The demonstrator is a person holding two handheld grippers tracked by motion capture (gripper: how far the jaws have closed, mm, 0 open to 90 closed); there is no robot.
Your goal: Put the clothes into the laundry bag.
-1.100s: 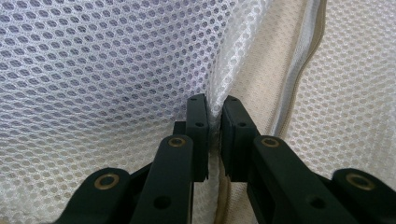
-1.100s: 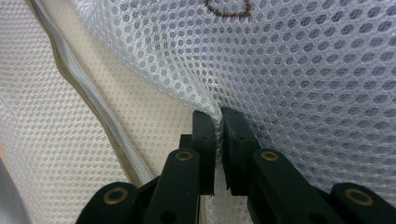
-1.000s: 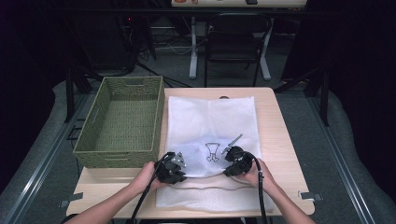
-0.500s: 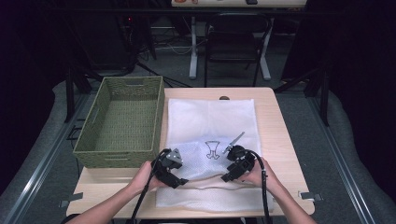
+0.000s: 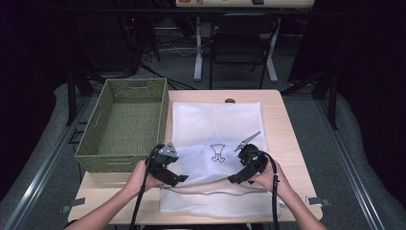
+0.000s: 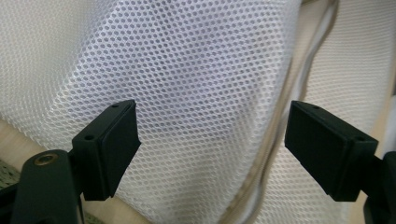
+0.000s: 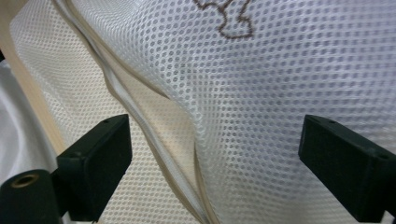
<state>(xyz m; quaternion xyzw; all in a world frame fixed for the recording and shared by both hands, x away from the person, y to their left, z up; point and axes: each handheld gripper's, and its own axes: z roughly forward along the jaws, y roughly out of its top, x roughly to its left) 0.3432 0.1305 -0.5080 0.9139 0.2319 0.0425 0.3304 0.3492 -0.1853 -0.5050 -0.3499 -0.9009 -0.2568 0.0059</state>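
Note:
A white mesh bag (image 5: 210,194) with a brown print (image 5: 218,152) lies flat on the wooden table (image 5: 285,127). Its zip edge (image 7: 154,144) runs across the near part. My left gripper (image 5: 180,180) hovers just over the bag's near left part. Its jaws have just been opening and stand wide apart above the mesh (image 6: 205,84), with nothing pressed between them (image 6: 212,149). My right gripper (image 5: 233,180) hangs over the near right part. Its jaws have likewise just been opening and stand apart above the zip edge and mesh (image 7: 215,163), touching neither.
A green woven basket (image 5: 115,163) stands on the table's left side, touching the bag's left edge. A small dark object (image 5: 230,101) sits at the table's far edge. A chair (image 5: 244,43) and desk legs stand beyond the table.
Both grippers were shut low on the bag's near part. They have opened and risen off it, and the mesh has settled back onto the table.

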